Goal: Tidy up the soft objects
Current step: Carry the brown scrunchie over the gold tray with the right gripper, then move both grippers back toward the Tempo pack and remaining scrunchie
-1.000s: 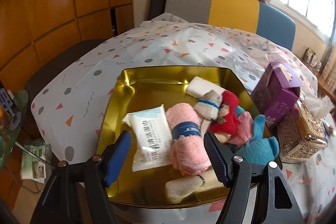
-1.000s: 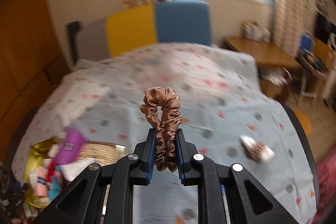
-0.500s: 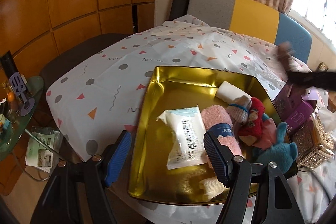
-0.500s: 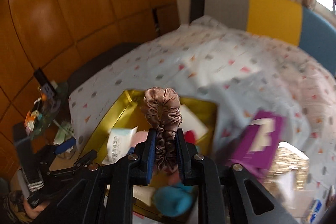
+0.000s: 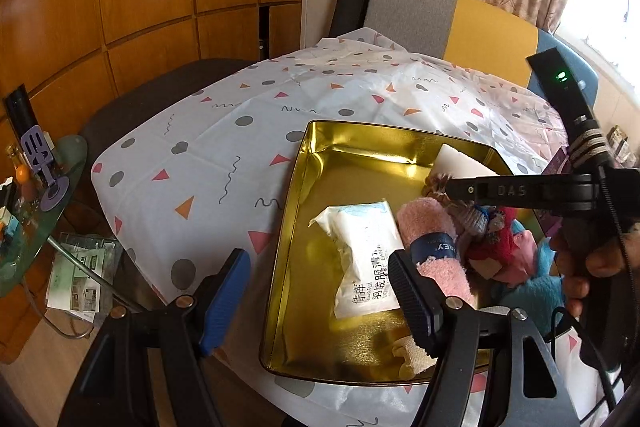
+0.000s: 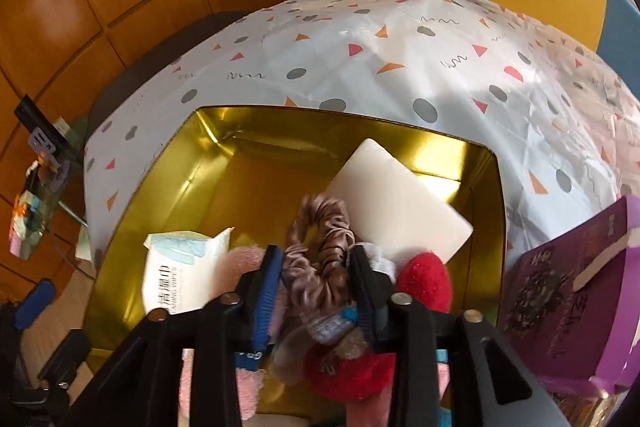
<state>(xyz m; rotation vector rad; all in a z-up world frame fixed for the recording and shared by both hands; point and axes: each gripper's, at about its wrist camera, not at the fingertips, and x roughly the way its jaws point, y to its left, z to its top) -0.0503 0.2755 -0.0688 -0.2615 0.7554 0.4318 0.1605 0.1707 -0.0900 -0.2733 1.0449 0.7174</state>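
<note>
1. Over the gold tray [image 6: 188,163], right gripper [image 6: 316,281]: jaws just opening, brown scrunchie [image 6: 320,247] loose between them, seemingly resting on the soft pile.
2. At 7 o'clock of the tray: left gripper [image 5: 320,291], jaws wide, empty.
3. Wipes pack [image 5: 368,255]: beside pink towel roll [image 5: 432,239].

The far left part of the gold tray [image 6: 208,143] is bare; soft things [image 6: 424,279] and a purple box [image 6: 568,291] crowd the right.
</note>
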